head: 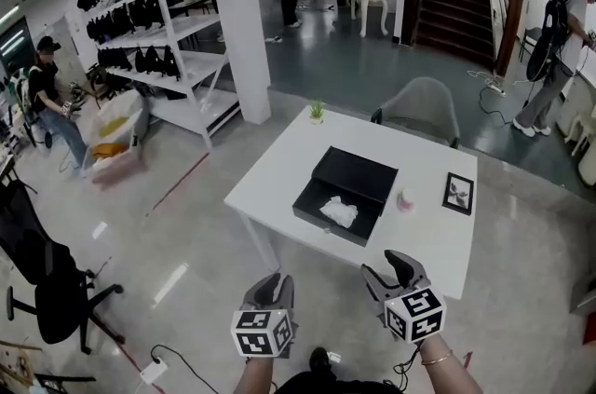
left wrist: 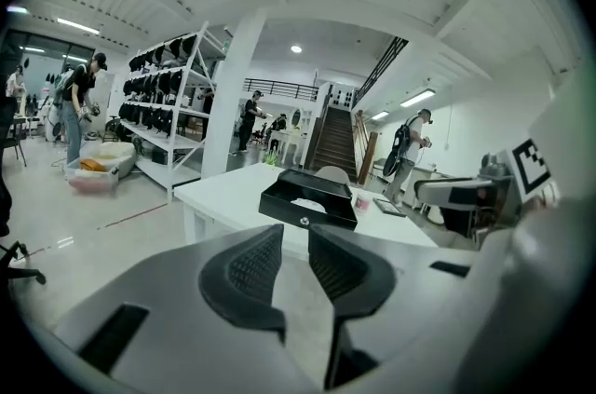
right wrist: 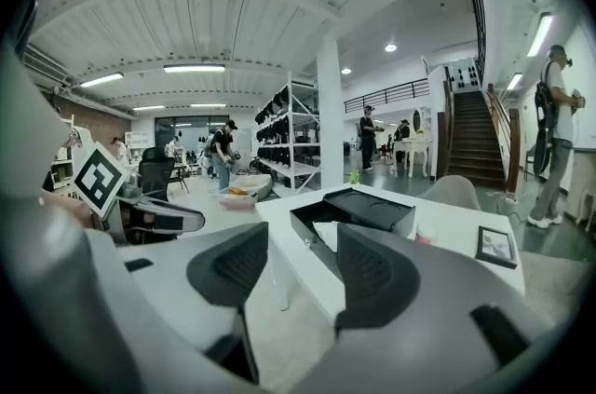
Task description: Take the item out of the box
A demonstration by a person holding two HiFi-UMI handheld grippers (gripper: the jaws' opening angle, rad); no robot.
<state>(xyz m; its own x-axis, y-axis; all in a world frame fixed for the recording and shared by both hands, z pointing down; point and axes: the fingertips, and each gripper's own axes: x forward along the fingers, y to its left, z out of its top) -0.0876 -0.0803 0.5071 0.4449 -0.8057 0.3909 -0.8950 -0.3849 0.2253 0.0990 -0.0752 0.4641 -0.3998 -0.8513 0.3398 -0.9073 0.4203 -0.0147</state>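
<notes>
Item [head: 339,212]: white and crumpled, cloth or paper, cannot tell which. It lies loose in the tray of the black box [head: 321,220], toward the right side, untouched. Box sits mid-tabletop [head: 270,183], lid folded back behind the tray. Contents are open from above, so no lid step looks needed. Its front wall faces the person.

Left tongs [head: 270,285]: jaws apart by a narrow gap, nothing between. Right tongs [head: 389,269]: jaws spread wider, nothing between. Both are held low in front of the body, well short of the tabletop edge and aimed at the box. Reads as an approach stance. The wider right spread suggests that side is readied for the pick, though this is only a judgement.

Pink cup [head: 405,199] stands just right of the box, frame [head: 457,193] beyond it, plant [head: 317,110] at the far edge. All sit clear of a straight reach over the front wall.

Task barely begun: reach, clamp and lift remain.
</notes>
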